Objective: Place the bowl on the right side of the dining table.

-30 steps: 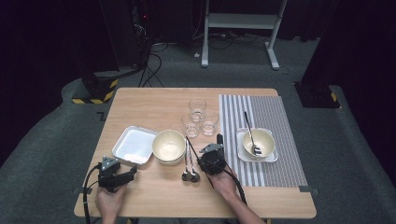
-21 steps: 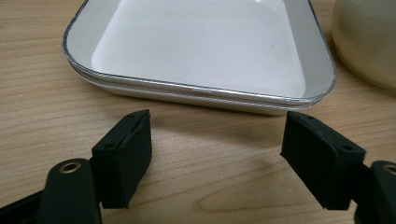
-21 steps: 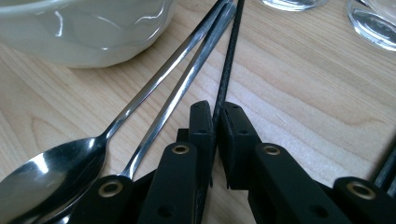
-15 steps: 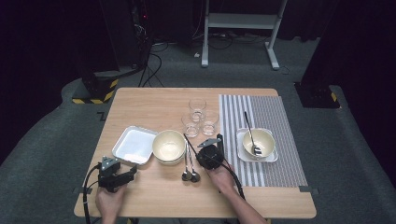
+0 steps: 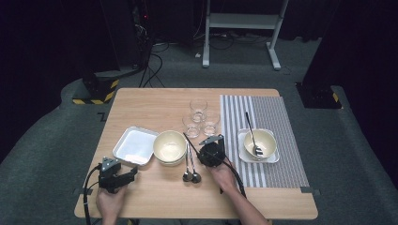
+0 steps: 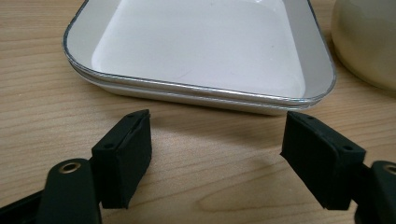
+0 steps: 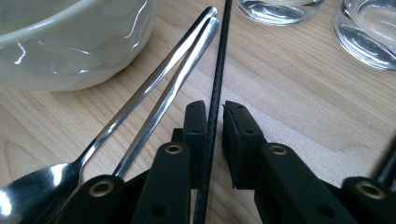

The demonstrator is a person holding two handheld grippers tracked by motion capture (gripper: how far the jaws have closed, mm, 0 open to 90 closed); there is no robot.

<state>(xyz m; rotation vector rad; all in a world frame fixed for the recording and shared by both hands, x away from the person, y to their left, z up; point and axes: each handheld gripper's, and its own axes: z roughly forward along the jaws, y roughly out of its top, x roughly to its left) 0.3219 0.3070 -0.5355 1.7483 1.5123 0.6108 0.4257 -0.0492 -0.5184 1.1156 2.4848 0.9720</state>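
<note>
A thin black chopstick [image 7: 215,84] lies on the wood between the jaws of my right gripper [image 7: 214,112]. The jaws have just been opening, and a narrow gap shows on each side of the stick. From above, the right gripper [image 5: 205,146] sits beside the cream bowl [image 5: 170,146], with the chopstick [image 5: 189,139] slanting toward the glasses. Two metal spoons [image 7: 154,98] lie side by side to its left. My left gripper [image 6: 217,135] stands open and empty in front of the white tray [image 6: 201,91], at the table's near left [image 5: 129,174].
Three clear glasses [image 5: 202,117] stand beyond the right gripper. A second cream bowl [image 5: 263,140] with a spoon in it sits on a white plate on the striped mat [image 5: 281,117]. The table's near edge is close behind both hands.
My right hand has edged slightly away from the person, toward the glasses. The left gripper has kept still by the tray.
</note>
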